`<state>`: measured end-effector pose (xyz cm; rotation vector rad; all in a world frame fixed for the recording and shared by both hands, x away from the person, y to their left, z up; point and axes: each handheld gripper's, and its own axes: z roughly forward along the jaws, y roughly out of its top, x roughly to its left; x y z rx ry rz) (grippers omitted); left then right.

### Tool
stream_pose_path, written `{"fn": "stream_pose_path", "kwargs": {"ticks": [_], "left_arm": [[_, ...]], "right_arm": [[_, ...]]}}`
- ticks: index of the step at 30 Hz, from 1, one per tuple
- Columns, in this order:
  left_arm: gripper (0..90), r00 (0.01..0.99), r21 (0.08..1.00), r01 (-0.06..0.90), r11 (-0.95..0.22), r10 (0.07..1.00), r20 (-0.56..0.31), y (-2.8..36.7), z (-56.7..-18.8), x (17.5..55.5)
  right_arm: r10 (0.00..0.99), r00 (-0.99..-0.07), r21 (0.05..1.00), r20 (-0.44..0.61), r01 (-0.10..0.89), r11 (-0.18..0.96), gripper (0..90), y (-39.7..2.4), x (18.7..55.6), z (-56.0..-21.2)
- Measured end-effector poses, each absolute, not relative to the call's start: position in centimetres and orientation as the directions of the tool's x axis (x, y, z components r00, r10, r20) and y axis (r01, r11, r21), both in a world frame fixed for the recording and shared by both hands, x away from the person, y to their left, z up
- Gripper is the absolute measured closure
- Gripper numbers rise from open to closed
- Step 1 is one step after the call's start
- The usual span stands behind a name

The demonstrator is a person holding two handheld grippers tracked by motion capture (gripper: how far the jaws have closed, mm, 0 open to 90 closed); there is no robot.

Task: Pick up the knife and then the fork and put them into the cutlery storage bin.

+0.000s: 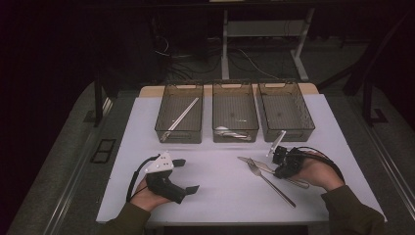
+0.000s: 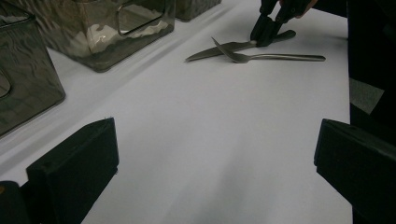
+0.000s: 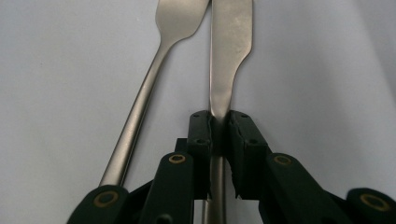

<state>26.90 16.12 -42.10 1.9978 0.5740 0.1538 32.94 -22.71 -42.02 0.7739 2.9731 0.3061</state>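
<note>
Steel on steel is the hazard: your right gripper (image 3: 219,122) has its jaws pinching the neck of the knife (image 3: 229,56), where blade narrows into handle, and the fork (image 3: 154,79) lies just beside it, the two crossing near their working ends toward the counter's right edge. Lift the knife straight up and level so the blade clears the fork's tines instead of dragging them along; the pinch sits forward of the handle's weight, so expect the handle end to droop, and keep the wrist steady. Judging from how the cutlery is sorted, the knife most likely belongs in one of the three bins along the far edge: the left bin (image 1: 179,113) holds a long pale utensil, the middle bin (image 1: 235,111) something that looks like a spoon, and the right bin (image 1: 285,110) looks bare apart from a small dark mark. Your left gripper (image 1: 185,175) rests near the counter's near-left corner with its jaws spread wide and nothing between them; leave it there or ready it for the fork. Dark tinted bin walls make the contents hard to read. A slim pale piece stands up from the right gripper in the high view, and you cannot tell what it is; the hand covers the knife's handle end.
</note>
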Motion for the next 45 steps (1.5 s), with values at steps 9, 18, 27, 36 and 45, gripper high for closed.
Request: {"fn": "stream_pose_path", "kwargs": {"ticks": [9,18,27,36,45], "left_arm": [[0.0,0.879,0.866,0.329,-0.376,0.457,-0.136,16.1,-42.1,26.9],[0.0,0.88,0.866,0.329,-0.377,0.456,-0.136,16.1,-42.1,26.9],[0.0,0.88,0.865,0.329,-0.378,0.455,-0.136,16.1,-42.1,26.9],[0.0,0.88,0.865,0.33,-0.377,0.455,-0.138,16.1,-42.1,26.9],[0.0,0.879,0.865,0.332,-0.375,0.456,-0.14,16.1,-42.1,27.0]], "right_arm": [[0.507,-0.862,0.217,-0.01,0.493,0.842,79.7,-23.0,32.9,-42.0],[0.528,-0.848,0.27,0.039,0.518,0.812,79.7,-24.1,33.0,-41.6],[0.56,-0.827,0.331,0.06,0.545,0.77,79.7,-25.5,33.0,-40.5],[0.617,-0.783,0.421,0.079,0.587,0.691,80.1,-27.4,33.1,-38.9],[0.652,-0.753,0.484,0.087,0.604,0.634,80.2,-28.9,33.4,-37.5]]}}
